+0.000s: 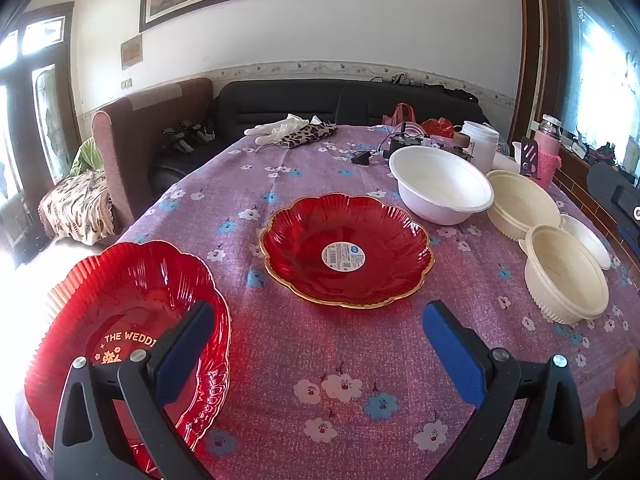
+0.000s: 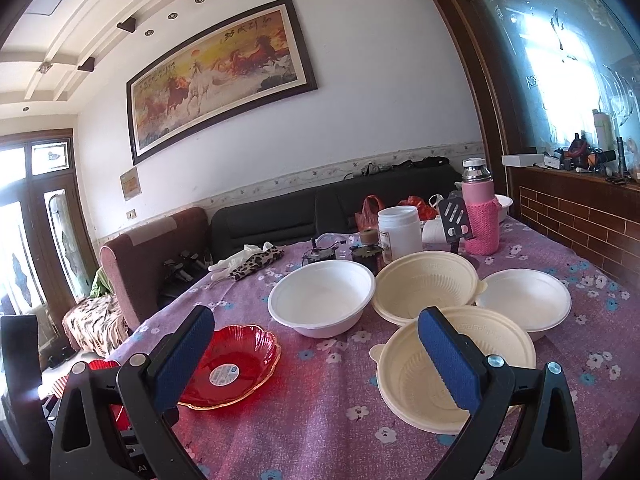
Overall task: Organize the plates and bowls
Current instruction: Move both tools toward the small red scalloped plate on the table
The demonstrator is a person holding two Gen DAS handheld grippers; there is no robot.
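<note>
Grippers (image 1: 316, 326) (image 2: 314, 334) both gape empty — red plates (image 1: 347, 249) ahead left, cream bowl (image 2: 456, 364) under right.

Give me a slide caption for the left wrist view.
Open left gripper hovers over a floral tablecloth between two red plates, bowls at right.

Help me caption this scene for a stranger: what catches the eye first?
Two glossy red scalloped plates: the gold-rimmed plate at the table's centre, the lettered plate at the near left corner. To the right sits a cluster of pale bowls, led by the white bowl. Both grippers hang open, empty.
</note>
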